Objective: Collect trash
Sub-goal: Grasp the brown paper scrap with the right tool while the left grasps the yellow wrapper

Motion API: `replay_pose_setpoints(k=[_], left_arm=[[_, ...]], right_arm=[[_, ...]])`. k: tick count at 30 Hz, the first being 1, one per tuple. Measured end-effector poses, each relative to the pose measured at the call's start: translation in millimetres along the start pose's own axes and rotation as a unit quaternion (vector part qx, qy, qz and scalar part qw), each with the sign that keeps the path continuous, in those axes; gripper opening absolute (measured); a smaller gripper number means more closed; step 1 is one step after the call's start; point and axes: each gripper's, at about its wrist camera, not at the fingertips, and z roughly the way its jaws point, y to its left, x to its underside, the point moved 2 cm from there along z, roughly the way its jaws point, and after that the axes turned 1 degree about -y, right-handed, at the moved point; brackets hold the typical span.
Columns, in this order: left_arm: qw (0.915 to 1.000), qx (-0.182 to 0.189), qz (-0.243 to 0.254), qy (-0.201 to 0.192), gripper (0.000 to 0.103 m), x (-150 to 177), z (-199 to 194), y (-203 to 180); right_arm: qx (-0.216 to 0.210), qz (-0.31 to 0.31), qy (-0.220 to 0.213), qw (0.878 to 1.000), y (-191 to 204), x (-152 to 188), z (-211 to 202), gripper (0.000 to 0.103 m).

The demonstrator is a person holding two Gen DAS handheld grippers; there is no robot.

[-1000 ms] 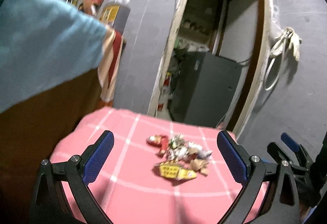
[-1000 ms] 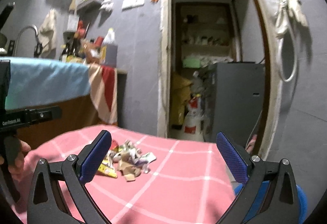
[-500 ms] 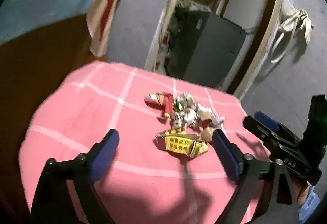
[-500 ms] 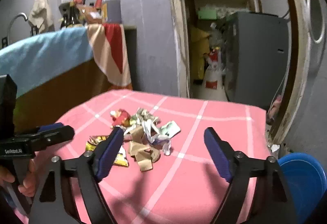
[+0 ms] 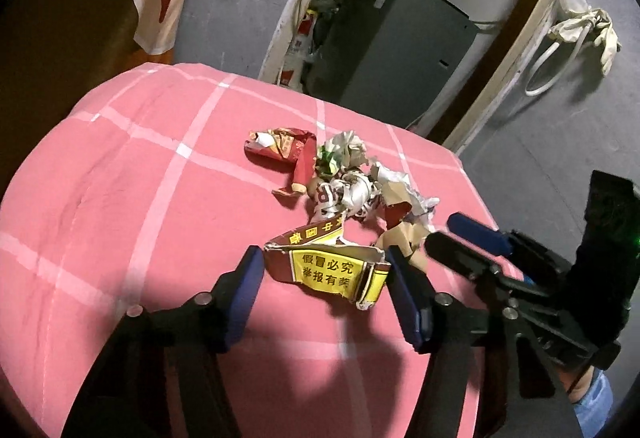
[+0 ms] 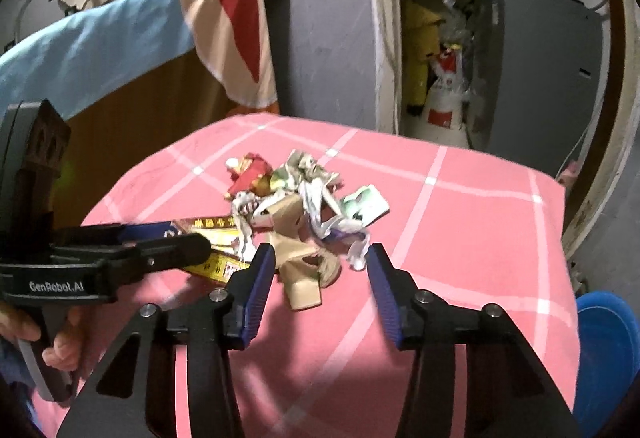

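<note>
A pile of crumpled wrappers and paper scraps [image 5: 352, 182] lies on a pink checked tablecloth [image 5: 140, 198]. My left gripper [image 5: 324, 274] is open, its fingers either side of a flattened yellow and red carton [image 5: 326, 268] at the near edge of the pile. My right gripper [image 6: 320, 270] is open, its fingers straddling brown cardboard scraps [image 6: 300, 278] at the front of the pile [image 6: 304, 190]. The left gripper also shows in the right wrist view [image 6: 160, 242], and the right gripper in the left wrist view [image 5: 472, 242].
A blue bin [image 6: 604, 354] sits below the table's right edge. A brown counter with a blue cloth [image 6: 92, 50] stands to the left. A doorway with a grey appliance [image 5: 384, 46] lies behind the table.
Both grippers have tilted down and moved in to the trash pile. Their jaws have narrowed and now straddle the carton and the cardboard scraps.
</note>
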Motion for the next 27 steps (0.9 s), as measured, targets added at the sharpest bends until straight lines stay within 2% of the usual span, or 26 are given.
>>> replay_pose_setpoints(k=[12,20,23,27], left_arm=[[0.9996,-0.001,-0.027,-0.006,0.053,-1,-10,8],[0.9994,-0.012,-0.031,-0.013,0.053,2,-18,7],[0.9994,-0.014,-0.027,-0.015,0.053,2,-20,5],[0.9993,-0.015,-0.029,-0.020,0.053,4,-22,5]], right_arm=[[-0.011,-0.028,0.052,0.998,12,0,22,0.045],[-0.001,-0.045,0.049,0.998,19,-5,26,0.045],[0.007,-0.060,0.047,0.997,23,-5,26,0.030],[0.008,-0.064,0.041,0.997,25,-5,25,0.025]])
